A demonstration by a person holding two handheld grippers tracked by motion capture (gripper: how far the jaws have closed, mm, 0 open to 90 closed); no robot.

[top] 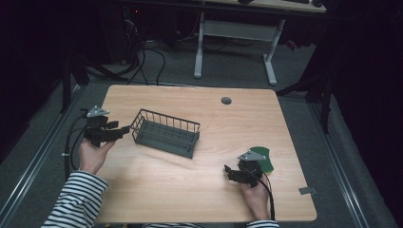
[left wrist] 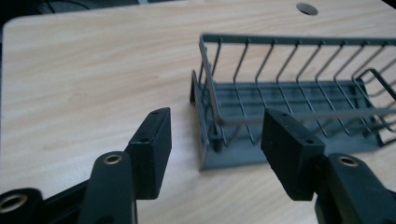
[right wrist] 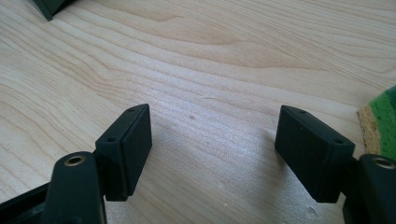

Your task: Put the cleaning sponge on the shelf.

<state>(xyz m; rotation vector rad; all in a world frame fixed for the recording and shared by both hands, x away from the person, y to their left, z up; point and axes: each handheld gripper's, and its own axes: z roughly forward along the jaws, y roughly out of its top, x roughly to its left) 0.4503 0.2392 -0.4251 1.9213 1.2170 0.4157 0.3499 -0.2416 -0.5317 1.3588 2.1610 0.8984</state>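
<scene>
A dark grey wire basket [top: 166, 133] with a slatted plastic bottom stands on the wooden table [top: 190, 194], left of the middle and turned at a slant. My left gripper [top: 119, 128] is held just off the basket's left end, pointing at it. In the left gripper view the basket [left wrist: 289, 93] lies a little beyond my left gripper [left wrist: 217, 116], whose jaws stand open with nothing between them. My right gripper [top: 229, 171] rests low at the front right, open over bare wood [right wrist: 212, 112]. A green sponge [top: 264, 157] lies just behind and to the right of it, and its edge [right wrist: 380, 119] shows in the right gripper view.
A round cable hole [top: 226, 100] sits near the table's far edge. A small grey tab [top: 307, 191] lies at the front right corner. Beyond the table are a white-legged desk [top: 237, 28] and cables on the grey floor.
</scene>
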